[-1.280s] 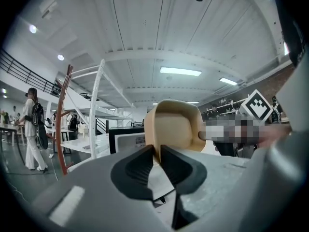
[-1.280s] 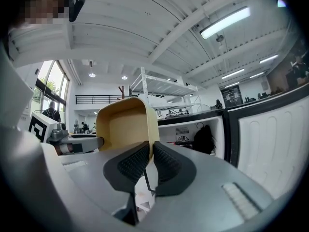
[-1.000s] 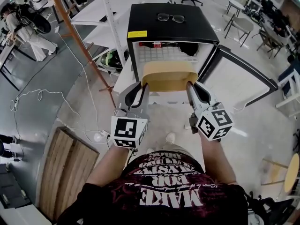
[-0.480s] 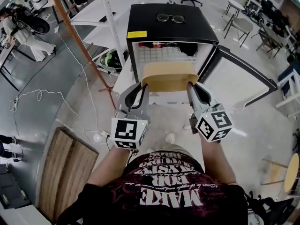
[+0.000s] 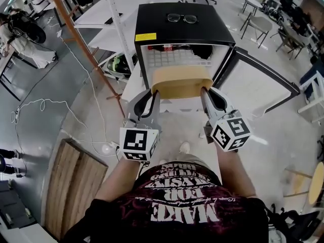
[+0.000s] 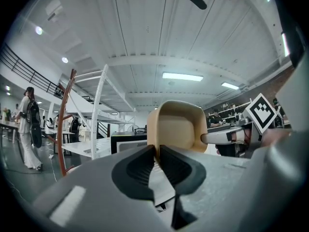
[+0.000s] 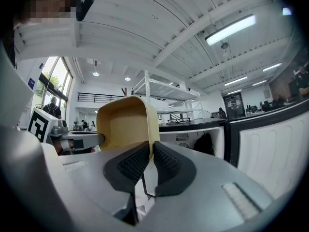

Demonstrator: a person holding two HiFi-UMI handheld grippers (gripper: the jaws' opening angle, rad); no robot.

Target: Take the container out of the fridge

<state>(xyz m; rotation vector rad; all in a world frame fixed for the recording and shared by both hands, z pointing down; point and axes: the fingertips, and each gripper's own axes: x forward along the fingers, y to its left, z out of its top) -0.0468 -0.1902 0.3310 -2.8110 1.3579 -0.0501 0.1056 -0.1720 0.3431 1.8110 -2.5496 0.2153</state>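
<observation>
Head view: left gripper (image 5: 153,94) and right gripper (image 5: 205,92) fingers pinch container (image 5: 182,82) walls.

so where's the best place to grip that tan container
Its thin side walls, one per gripper, coming from the front: the container is an open tub, so a wall slips between jaws. The left gripper and right gripper pinch it so.
</observation>
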